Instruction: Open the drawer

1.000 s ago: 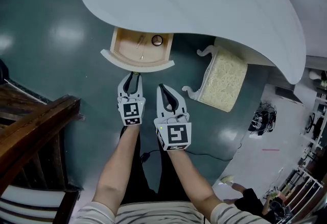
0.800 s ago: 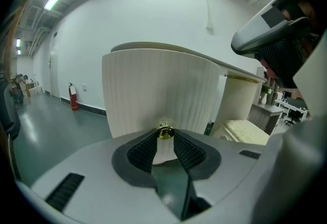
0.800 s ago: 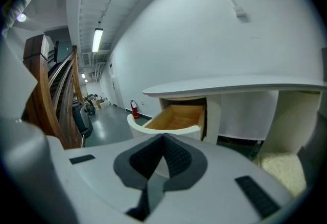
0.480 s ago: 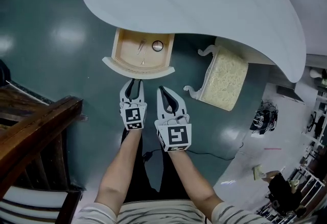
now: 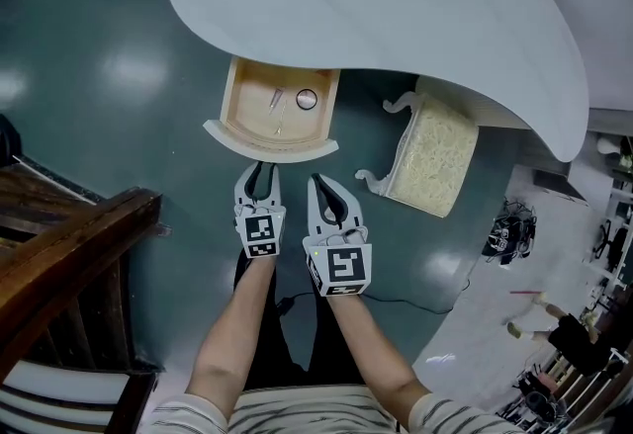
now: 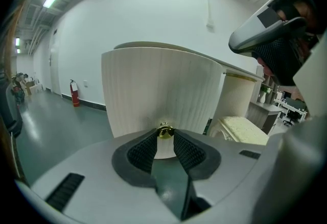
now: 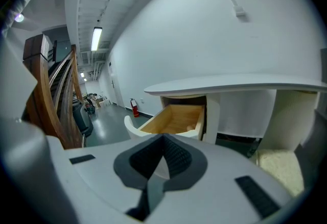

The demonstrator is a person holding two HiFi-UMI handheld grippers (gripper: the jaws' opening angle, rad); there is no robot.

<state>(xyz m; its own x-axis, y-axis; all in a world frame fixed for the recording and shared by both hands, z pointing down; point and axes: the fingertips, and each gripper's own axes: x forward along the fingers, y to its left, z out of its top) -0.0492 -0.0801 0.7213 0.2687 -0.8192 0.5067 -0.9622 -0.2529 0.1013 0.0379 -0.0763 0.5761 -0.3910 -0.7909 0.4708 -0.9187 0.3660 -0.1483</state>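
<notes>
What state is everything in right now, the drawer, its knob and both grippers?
drawer: open, pulled out from under the tabletop.
gold knob: gripped between jaw pads.
left gripper: shut on the gold knob.
right gripper: shut, holding nothing.

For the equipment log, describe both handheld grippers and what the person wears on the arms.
Both the left gripper and the right gripper have light grey shells, tapering jaws lined with black ribbed pads, and a white cube with black square markers at the rear. The forearms are bare; striped short sleeves show at the bottom edge.
</notes>
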